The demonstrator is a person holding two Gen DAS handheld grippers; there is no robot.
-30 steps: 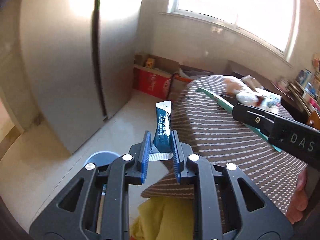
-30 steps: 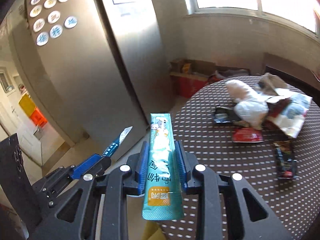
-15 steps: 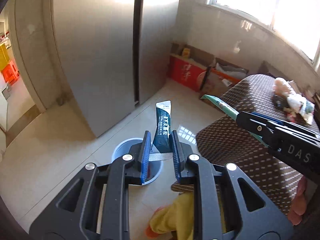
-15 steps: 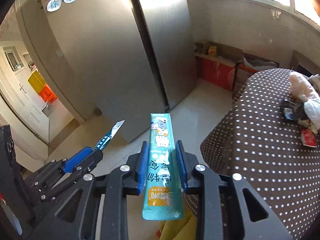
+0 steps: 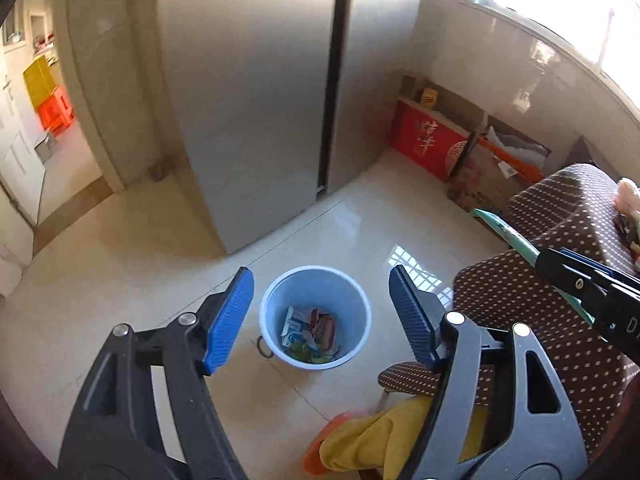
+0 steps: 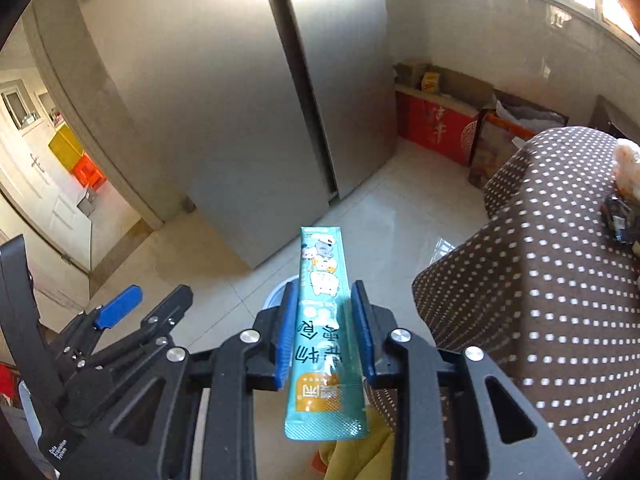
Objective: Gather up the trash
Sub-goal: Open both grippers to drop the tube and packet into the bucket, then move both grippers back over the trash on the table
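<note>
- Blue ribbed pads line the left gripper, whose jaws have just been opening and now stand wide apart with nothing between them; the dark sachet they pinched a moment ago is gone from them.
- Framed in that gap, down on the floor, stands a pale blue bin holding several crumpled wrappers at its bottom; the dark sachet cannot be made out among them.
- The right gripper has its jaws drawn narrow, pinching a long teal sachet with cartoon figures, held upright along the fingers and sticking out past both ends of the pads.
- Behind the sachet a sliver of the bin's rim shows; the sachet hangs above and near it, not inside.
- In the right wrist view the left gripper's blue pad shows at the lower left, well apart from the sachet.
- A brown table with a white-dotted cloth fills the right side, with more trash at its far edge.
- Glossy cream tiles cover the floor, and a steel fridge stands behind the bin.
- Red cardboard boxes lean against the wall under the window.
- Yellow cloth shows below the left gripper's fingers.
</note>
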